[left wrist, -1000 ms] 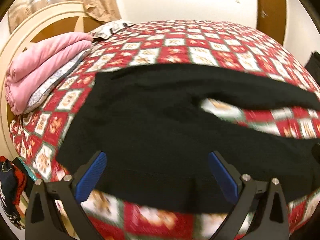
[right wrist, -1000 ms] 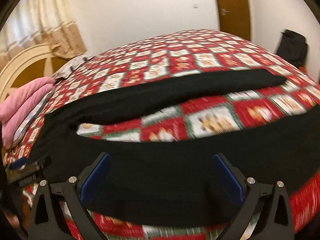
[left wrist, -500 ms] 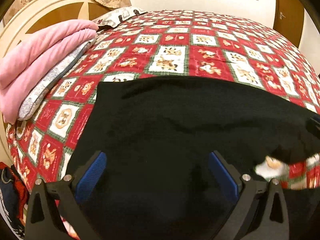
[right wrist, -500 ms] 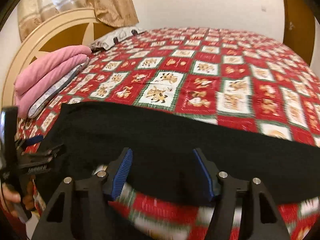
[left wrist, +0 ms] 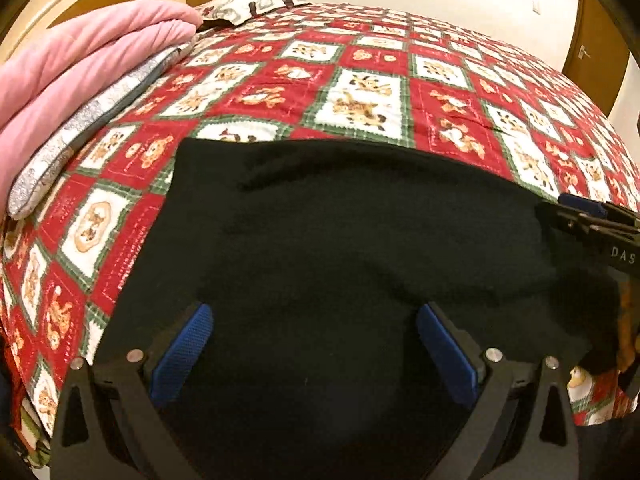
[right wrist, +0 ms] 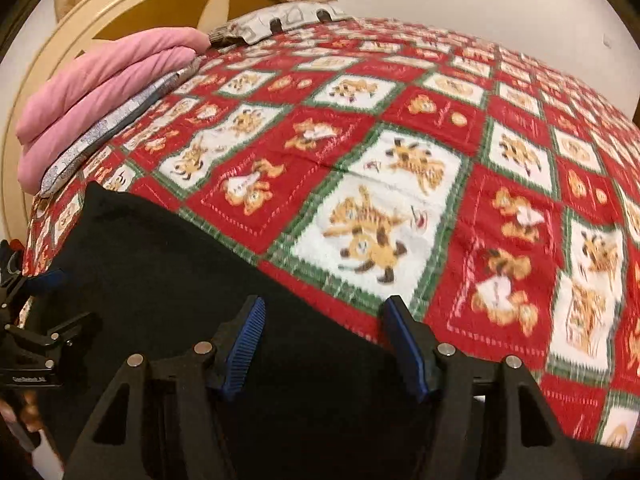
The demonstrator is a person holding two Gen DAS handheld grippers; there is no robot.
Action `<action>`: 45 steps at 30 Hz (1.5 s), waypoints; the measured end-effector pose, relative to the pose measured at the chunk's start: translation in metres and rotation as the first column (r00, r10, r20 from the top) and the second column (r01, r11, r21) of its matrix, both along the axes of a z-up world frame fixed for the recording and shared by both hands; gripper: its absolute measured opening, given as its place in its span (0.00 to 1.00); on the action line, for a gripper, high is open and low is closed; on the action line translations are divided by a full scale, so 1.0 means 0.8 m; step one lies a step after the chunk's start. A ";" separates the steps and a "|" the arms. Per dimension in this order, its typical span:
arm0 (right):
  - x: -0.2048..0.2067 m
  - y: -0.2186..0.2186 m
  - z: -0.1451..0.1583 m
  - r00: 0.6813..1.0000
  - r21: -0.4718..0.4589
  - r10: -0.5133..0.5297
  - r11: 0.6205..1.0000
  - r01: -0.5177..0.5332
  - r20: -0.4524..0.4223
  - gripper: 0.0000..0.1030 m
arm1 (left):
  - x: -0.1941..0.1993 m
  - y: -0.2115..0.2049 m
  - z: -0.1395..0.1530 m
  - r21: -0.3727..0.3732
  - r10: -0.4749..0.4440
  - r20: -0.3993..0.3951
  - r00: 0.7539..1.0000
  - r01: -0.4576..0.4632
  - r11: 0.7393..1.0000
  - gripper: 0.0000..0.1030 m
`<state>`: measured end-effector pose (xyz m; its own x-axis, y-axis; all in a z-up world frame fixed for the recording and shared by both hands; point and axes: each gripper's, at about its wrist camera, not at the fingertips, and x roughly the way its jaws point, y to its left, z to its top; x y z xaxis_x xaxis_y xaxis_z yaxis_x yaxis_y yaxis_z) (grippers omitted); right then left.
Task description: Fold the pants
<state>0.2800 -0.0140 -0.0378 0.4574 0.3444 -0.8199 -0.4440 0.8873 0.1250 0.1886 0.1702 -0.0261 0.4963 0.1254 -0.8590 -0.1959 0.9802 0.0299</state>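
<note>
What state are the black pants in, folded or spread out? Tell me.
Cannot tell for sure. The black pants lie flat on the quilt as one dark mass with no leg gap visible; their layers cannot be made out.

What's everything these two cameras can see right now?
pants: one, black, spread on the near part of the bed
bedspread: one, red, white and green squares with animal pictures, covering the bed
blanket: one, pink, folded, far left of the bed
pillow: one, grey-white patterned, by the headboard
headboard: one, cream and brown, rounded
door: one, brown, far right
left gripper: black, blue pads, open over the pants
right gripper: black, blue pads, open at the pants' edge
</note>
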 end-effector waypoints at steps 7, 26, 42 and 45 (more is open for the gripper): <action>-0.018 0.010 0.012 0.995 -0.012 0.092 0.996 -0.093 -0.036 0.13 | -0.007 0.002 0.005 0.002 -0.004 0.005 1.000 0.004 1.000 1.00; -0.296 0.033 0.089 0.972 0.148 0.210 0.963 -0.224 0.108 0.03 | -0.152 0.059 0.028 -0.010 0.086 0.080 0.993 -0.086 0.996 1.00; -0.117 0.000 0.088 0.993 0.422 0.049 0.907 0.000 -0.106 0.05 | -0.117 0.046 0.039 -0.018 0.035 0.107 0.994 -0.033 0.999 1.00; -0.050 0.037 0.064 0.972 0.482 0.108 0.876 0.007 -0.210 0.05 | -0.106 0.047 0.040 -0.022 0.030 0.105 0.994 -0.028 0.999 1.00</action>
